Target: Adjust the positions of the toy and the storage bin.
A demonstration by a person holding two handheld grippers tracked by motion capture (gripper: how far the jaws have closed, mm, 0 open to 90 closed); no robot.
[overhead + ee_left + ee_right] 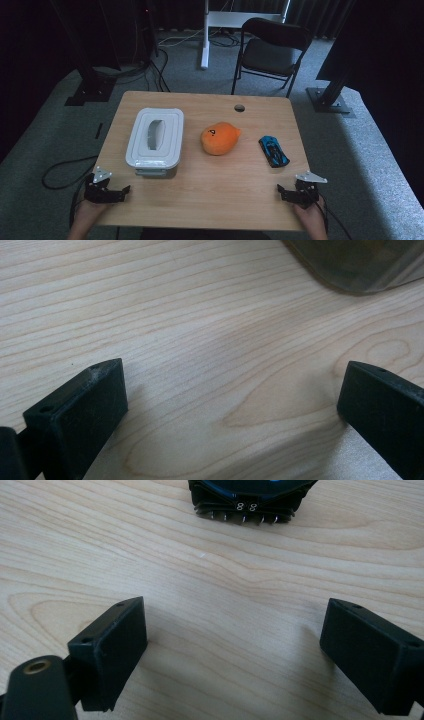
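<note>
My left gripper (108, 187) rests at the table's near left corner, held by a hand. Its jaws stand wide apart over bare wood in the left gripper view (232, 385), open with nothing between them. My right gripper (298, 190) sits at the near right corner, also open and empty (235, 620). A white lidded container (154, 142) stands just beyond the left gripper, and its corner (357, 265) shows at the top right of the left gripper view. An orange plush toy (220, 138) lies mid-table. A blue toy car (273, 151) lies ahead of the right gripper, its rear end (247, 502) facing the jaws.
The wooden table (210, 185) has a cable hole (239, 107) near its far edge. A black folding chair (270, 50) and a white desk leg (204, 35) stand beyond it on grey carpet. Cables trail on the floor at the left.
</note>
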